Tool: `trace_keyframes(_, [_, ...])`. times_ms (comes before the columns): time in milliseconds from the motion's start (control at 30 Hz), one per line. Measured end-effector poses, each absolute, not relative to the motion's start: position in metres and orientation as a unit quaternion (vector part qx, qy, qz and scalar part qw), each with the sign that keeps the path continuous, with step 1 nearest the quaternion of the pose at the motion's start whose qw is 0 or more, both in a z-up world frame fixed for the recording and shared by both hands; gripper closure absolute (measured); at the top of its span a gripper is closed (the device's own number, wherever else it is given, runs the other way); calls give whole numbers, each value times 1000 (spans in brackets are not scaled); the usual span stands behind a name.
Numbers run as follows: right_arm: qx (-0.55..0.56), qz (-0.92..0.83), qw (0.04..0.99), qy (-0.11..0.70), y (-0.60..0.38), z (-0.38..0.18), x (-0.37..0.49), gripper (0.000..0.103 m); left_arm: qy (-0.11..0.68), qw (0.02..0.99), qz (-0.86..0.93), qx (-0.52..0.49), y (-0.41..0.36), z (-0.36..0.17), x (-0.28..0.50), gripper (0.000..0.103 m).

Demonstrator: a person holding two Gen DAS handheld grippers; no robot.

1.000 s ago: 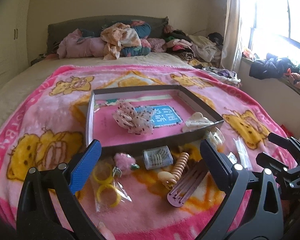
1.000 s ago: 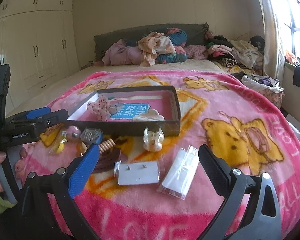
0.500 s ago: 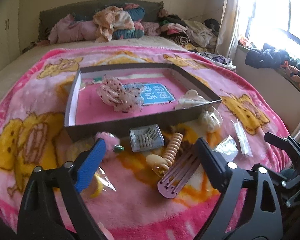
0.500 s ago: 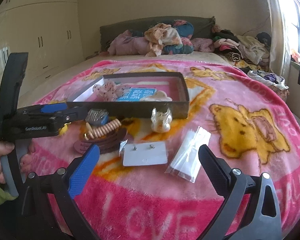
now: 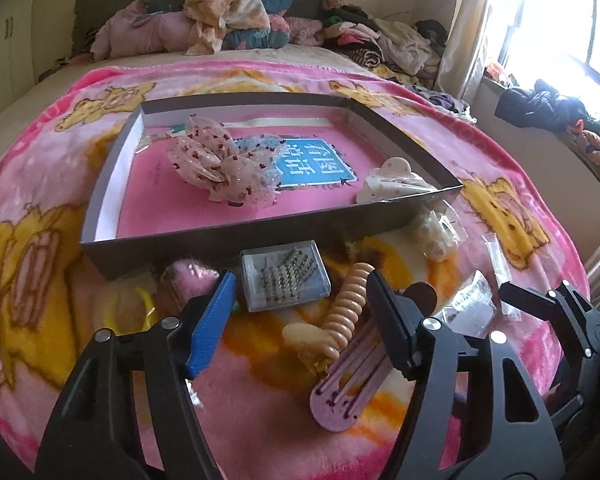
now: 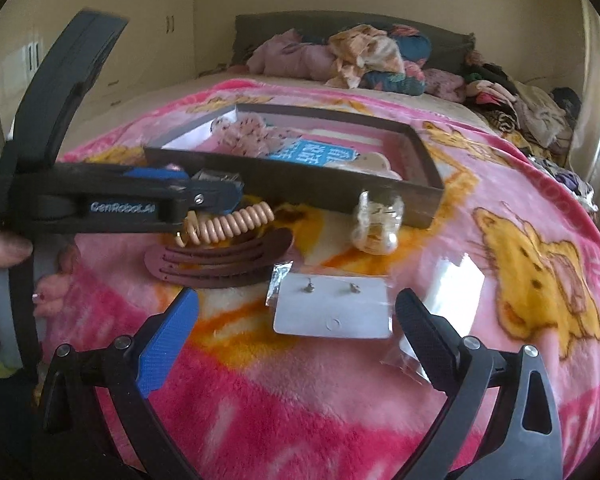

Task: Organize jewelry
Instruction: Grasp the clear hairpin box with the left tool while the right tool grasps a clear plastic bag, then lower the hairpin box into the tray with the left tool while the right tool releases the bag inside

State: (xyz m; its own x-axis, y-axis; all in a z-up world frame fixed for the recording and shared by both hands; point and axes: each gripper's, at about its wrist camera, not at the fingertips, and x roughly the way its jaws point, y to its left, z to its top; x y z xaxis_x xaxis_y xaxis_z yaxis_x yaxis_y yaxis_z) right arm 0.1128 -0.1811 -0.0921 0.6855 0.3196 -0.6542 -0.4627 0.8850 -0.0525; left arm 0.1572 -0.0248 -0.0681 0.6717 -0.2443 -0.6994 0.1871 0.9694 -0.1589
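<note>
Left gripper (image 5: 300, 304) was spread wide above the coil tie (image 5: 346, 306) and clear case (image 5: 284, 278), both lying just before the tray (image 5: 236, 236). Right gripper (image 6: 296, 320) was spread, holding nothing, over the earring card (image 6: 332, 308).

left wrist: low, near, faces box (image 5: 260, 236) | right wrist: same box (image 6: 308, 188)

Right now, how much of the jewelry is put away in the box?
Only a little. The box holds a dotted scrunchie and a white claw clip. Nothing is in hand: the left gripper hovers open over the clear case. The spiral hair tie, purple clip and earring card lie outside.
</note>
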Motion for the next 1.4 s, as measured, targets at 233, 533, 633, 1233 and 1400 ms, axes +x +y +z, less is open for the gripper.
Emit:
trace_keyframes(233, [-87, 209, 905, 360, -187, -105, 135, 24, 391, 912, -117, -32, -31, -73, 163, 46])
trace_keyframes(533, [-53, 196, 909, 365, -206, -107, 142, 71, 395, 912, -111, -29, -39, -76, 173, 64])
trace_keyframes(633, [-34, 193, 910, 366, -215, -106, 143, 80, 393, 912, -110, -27, -40, -75, 173, 65])
trace_keyframes(1233, [14, 210, 918, 337, -231, -82, 124, 87, 357, 922, -141, -39, -36, -46, 151, 66])
trace_keyframes(1400, [27, 214, 918, 332, -234, -71, 121, 87, 343, 927, -146, -43, -35, -35, 149, 65])
